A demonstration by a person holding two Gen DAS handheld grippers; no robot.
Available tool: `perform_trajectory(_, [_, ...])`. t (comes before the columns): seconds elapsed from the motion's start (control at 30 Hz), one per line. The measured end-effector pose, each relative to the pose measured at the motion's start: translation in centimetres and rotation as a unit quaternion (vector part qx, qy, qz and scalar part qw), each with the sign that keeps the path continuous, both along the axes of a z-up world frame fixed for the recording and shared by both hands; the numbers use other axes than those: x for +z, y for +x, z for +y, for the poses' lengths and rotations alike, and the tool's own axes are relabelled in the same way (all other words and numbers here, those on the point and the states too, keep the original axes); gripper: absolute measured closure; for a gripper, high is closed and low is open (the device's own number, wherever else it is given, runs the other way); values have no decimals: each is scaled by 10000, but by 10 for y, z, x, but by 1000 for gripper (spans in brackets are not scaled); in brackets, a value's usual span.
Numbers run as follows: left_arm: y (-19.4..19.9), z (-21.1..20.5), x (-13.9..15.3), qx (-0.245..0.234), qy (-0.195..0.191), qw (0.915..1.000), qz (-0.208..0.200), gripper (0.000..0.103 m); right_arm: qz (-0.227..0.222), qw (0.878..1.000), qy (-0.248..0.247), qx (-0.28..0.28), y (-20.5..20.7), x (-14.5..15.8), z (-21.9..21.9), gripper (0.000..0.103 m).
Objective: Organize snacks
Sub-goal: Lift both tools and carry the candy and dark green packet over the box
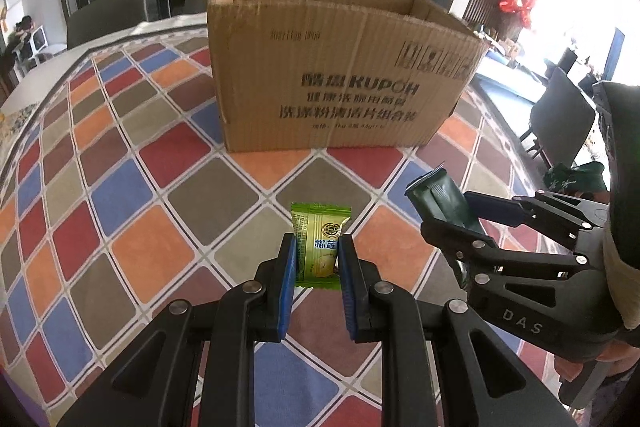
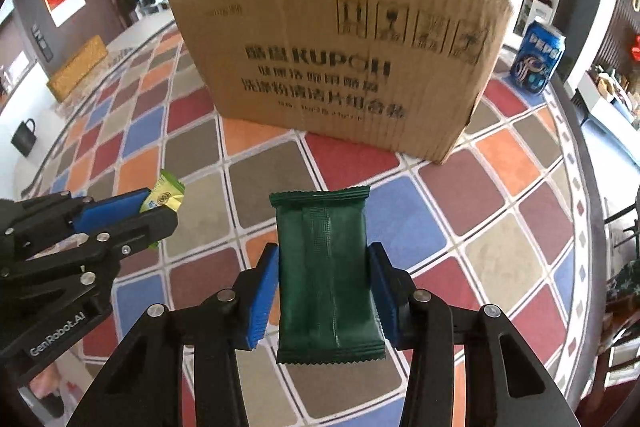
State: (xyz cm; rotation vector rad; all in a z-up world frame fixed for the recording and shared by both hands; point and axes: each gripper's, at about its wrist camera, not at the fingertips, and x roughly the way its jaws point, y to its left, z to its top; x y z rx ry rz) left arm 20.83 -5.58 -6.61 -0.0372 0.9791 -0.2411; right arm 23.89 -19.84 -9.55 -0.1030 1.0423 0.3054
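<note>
The left gripper (image 1: 318, 247) pinches a green candy (image 1: 320, 243), the right gripper (image 2: 324, 259) a dark pack (image 2: 326, 275) (both lifted). Neither is in the box (image 1: 340, 67) yet.

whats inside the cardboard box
Only the bare inner walls near the top of the cardboard box show. Its front wall hides the floor, so any snacks already inside can't be seen in either view.

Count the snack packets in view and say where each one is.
2. A light green packet is clamped in the left gripper; a dark green packet is clamped in the right gripper. The box may hide more inside.
</note>
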Motion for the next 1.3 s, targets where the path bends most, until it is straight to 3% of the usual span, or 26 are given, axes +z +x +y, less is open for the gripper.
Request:
perform_trajectory(0.67, [16, 9, 74, 25, -147, 9965, -820, 82, -970, 9942, 344, -311, -7, 85, -3, 58])
perform_trajectory(1.3, [73, 16, 136, -117, -155, 9916, -1275, 82, -1440, 9882, 422, -306, 42, 148, 8, 58])
